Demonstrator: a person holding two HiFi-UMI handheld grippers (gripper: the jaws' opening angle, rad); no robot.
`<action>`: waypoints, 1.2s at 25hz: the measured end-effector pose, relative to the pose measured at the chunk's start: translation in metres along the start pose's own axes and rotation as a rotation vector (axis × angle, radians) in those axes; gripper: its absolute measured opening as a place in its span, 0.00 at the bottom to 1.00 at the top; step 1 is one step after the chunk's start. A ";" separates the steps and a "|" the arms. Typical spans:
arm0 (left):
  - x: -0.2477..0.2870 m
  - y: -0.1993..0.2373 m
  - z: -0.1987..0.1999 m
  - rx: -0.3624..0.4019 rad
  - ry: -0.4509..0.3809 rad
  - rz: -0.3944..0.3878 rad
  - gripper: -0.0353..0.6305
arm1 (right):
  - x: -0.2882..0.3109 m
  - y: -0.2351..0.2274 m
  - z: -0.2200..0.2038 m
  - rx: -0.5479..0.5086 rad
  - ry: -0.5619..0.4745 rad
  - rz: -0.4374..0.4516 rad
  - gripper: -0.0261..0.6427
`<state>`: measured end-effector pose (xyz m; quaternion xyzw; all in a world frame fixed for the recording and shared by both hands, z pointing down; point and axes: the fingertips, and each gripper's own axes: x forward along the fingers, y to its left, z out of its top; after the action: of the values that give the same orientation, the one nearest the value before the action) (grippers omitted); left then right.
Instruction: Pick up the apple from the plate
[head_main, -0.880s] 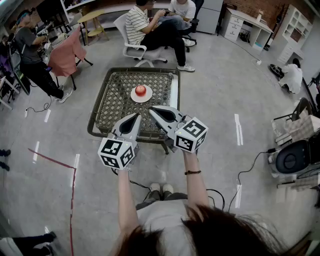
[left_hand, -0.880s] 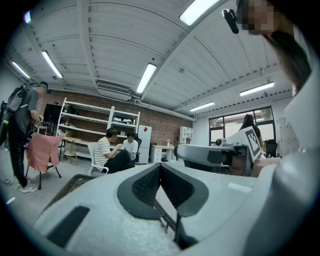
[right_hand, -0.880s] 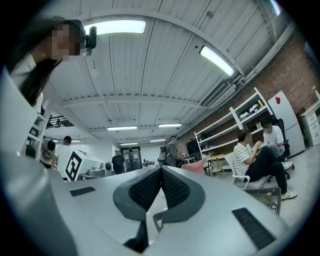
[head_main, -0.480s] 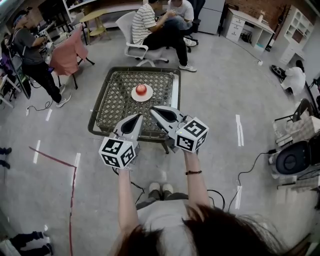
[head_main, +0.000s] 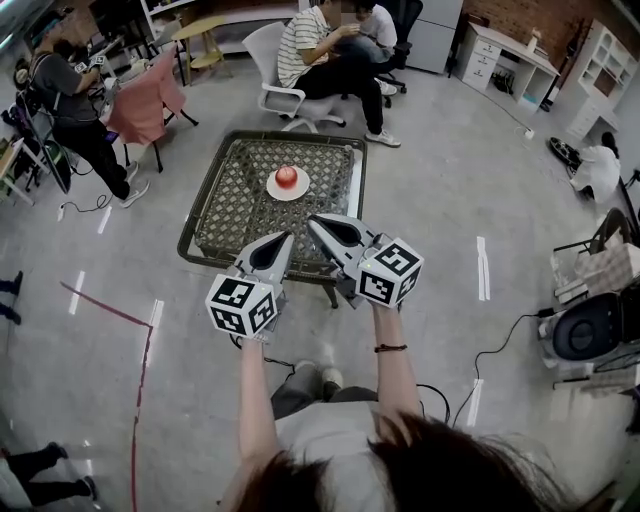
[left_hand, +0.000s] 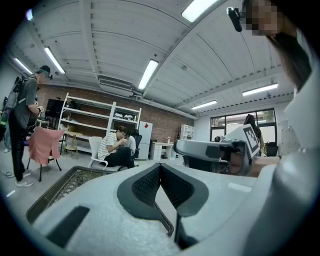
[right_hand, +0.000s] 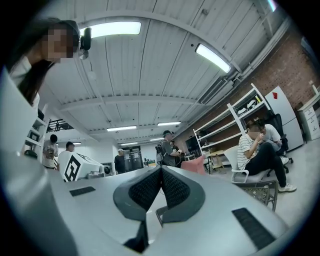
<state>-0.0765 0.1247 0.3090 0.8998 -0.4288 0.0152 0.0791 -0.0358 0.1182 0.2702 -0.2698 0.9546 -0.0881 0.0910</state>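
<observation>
Beyond the closed, empty left tongs (head_main: 282, 239) and right tongs (head_main: 316, 220) sits the apple (head_main: 287, 177).

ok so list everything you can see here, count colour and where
apple: 1, red, on the plate
plate: 1, white, on the table
table: 1, dark frame, woven top, floor centre
seated people: 2, chairs beyond the table
standing person: 1, dark clothes, far left
cloth: 1, pink, over a chair, far left
tape line: 1, red, floor left
left tongs: 1, grey, shut, empty, near table edge
right tongs: 1, grey, shut, empty, beside the left
</observation>
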 end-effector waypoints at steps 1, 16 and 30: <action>0.000 0.000 0.001 -0.004 -0.004 0.004 0.07 | -0.001 0.000 0.000 0.001 0.002 0.001 0.05; 0.034 0.044 0.000 -0.033 -0.008 0.018 0.07 | 0.030 -0.047 -0.016 0.027 0.043 -0.009 0.05; 0.116 0.094 0.007 -0.046 0.025 -0.072 0.07 | 0.071 -0.128 -0.015 0.062 0.050 -0.083 0.05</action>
<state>-0.0762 -0.0241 0.3252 0.9122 -0.3956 0.0140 0.1056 -0.0345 -0.0253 0.3033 -0.3038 0.9414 -0.1280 0.0719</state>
